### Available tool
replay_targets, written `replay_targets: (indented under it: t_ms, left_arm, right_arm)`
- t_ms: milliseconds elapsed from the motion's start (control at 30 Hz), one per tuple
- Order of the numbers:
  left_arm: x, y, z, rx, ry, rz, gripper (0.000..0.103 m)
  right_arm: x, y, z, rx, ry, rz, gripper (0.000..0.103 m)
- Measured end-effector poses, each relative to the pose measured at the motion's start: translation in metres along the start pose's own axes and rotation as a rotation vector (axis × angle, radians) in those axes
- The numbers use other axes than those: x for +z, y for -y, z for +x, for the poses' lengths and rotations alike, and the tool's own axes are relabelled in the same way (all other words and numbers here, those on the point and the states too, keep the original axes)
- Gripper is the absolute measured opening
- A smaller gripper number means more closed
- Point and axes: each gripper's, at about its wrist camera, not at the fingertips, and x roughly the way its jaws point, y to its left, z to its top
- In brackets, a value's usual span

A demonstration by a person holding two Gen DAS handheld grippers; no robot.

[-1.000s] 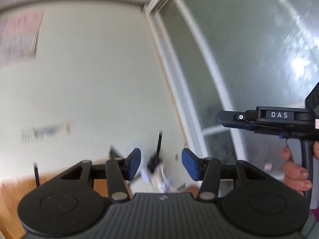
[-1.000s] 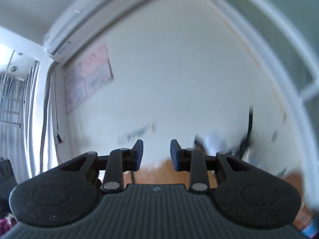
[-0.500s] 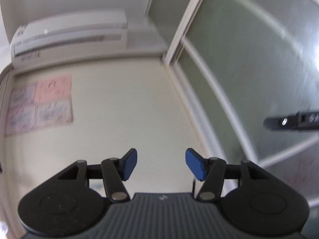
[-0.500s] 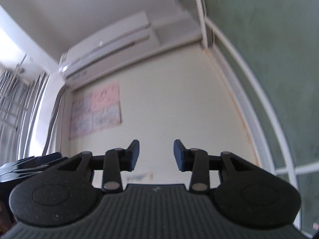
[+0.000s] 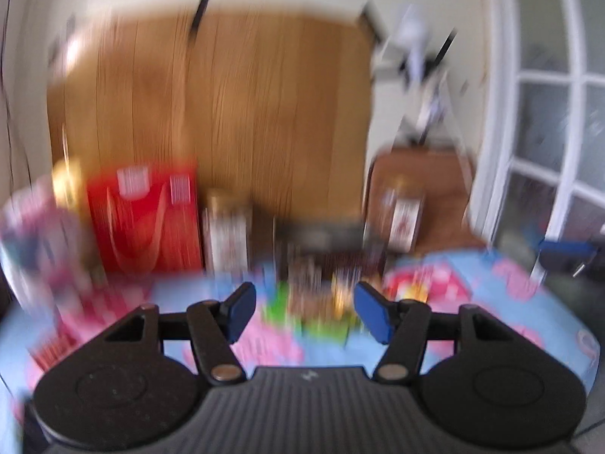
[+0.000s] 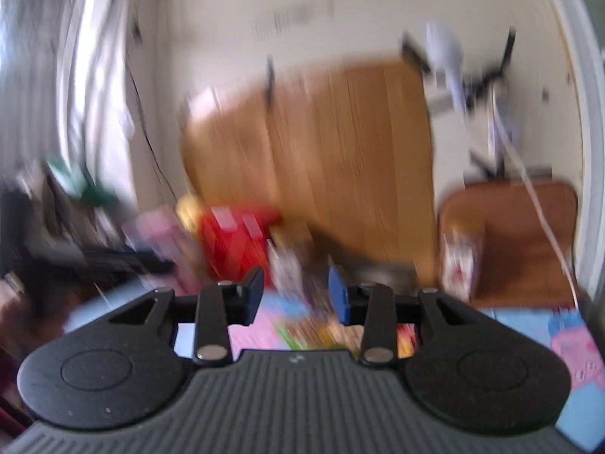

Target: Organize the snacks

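Blue-and-pink cartoon cloth [image 5: 503,302] carries blurred snack packets [image 5: 321,302] at frame centre, likely light and crushable, best pinched at an edge; left gripper [image 5: 304,312] and right gripper [image 6: 295,295] stand part-open, empty.

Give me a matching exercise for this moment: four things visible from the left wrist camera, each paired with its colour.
Things:
1. big snack bag
2. tall board behind the snacks
3. cloth under the snacks
4. pads of the left claw

Colours:
A. dark blue
B. light blue with pink patches
C. red
D. wood brown

Pairs: 1-C, 2-D, 3-B, 4-A
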Motion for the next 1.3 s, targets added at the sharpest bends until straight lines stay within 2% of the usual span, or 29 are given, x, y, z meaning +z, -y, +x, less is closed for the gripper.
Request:
replay_targets:
  t_ms: [67, 133, 233, 333, 400, 533, 633, 700, 767, 833, 900, 967, 1000, 1133, 1300]
  left_arm:
    - [-0.015, -0.009, 0.036, -0.037, -0.077, -0.035, 0.057]
    - [-0.025, -0.016, 0.07, -0.085, -0.147, -0.074, 0.057]
    - [-0.038, -0.021, 0.114, -0.214, -0.241, -0.154, 0.057]
    - [-0.047, -0.028, 0.153, -0.324, -0.308, -0.266, 0.057]
    - [-0.05, -0.029, 0.169, -0.37, -0.345, -0.333, 0.057]
    - [-0.051, -0.032, 0.197, -0.422, -0.39, -0.432, 0.057]
    - [-0.05, -0.034, 0.211, -0.443, -0.394, -0.471, 0.057]
    - [-0.048, -0.033, 0.222, -0.441, -0.398, -0.483, 0.057]
    - [-0.047, -0.031, 0.233, -0.432, -0.416, -0.502, 0.057]
    - [-0.049, -0.029, 0.242, -0.45, -0.436, -0.539, 0.057]
    - [-0.053, -0.025, 0.249, -0.464, -0.454, -0.562, 0.046]
    - [-0.055, -0.02, 0.246, -0.426, -0.443, -0.533, 0.021]
    - [-0.056, -0.019, 0.244, -0.417, -0.447, -0.518, 0.021]
    - [-0.069, -0.02, 0.221, -0.46, -0.448, -0.507, 0.02]
    - [-0.089, -0.023, 0.172, -0.417, -0.424, -0.441, 0.02]
  right_arm:
    - [-0.032, 0.005, 0.04, -0.037, -0.079, 0.026, 0.041]
    - [-0.053, 0.016, 0.061, -0.039, -0.145, 0.115, 0.041]
    - [-0.072, 0.055, 0.087, -0.002, -0.216, 0.387, 0.041]
    - [-0.088, 0.091, 0.099, 0.025, -0.244, 0.618, 0.041]
    - [-0.089, 0.106, 0.102, 0.025, -0.248, 0.686, 0.041]
    - [-0.096, 0.126, 0.121, 0.078, -0.268, 0.809, 0.041]
    - [-0.1, 0.131, 0.136, 0.095, -0.281, 0.848, 0.04]
    - [-0.099, 0.131, 0.138, 0.099, -0.278, 0.849, 0.036]
    - [-0.101, 0.129, 0.141, 0.106, -0.283, 0.865, 0.027]
    - [-0.109, 0.13, 0.144, 0.134, -0.306, 0.897, 0.008]
    - [-0.113, 0.129, 0.14, 0.162, -0.318, 0.926, 0.006]
    - [-0.116, 0.127, 0.133, 0.168, -0.318, 0.937, 0.005]
    - [-0.117, 0.126, 0.126, 0.171, -0.317, 0.942, 0.005]
    - [-0.115, 0.114, 0.1, 0.195, -0.325, 0.934, 0.005]
    - [-0.118, 0.078, 0.084, 0.227, -0.368, 0.833, 0.005]
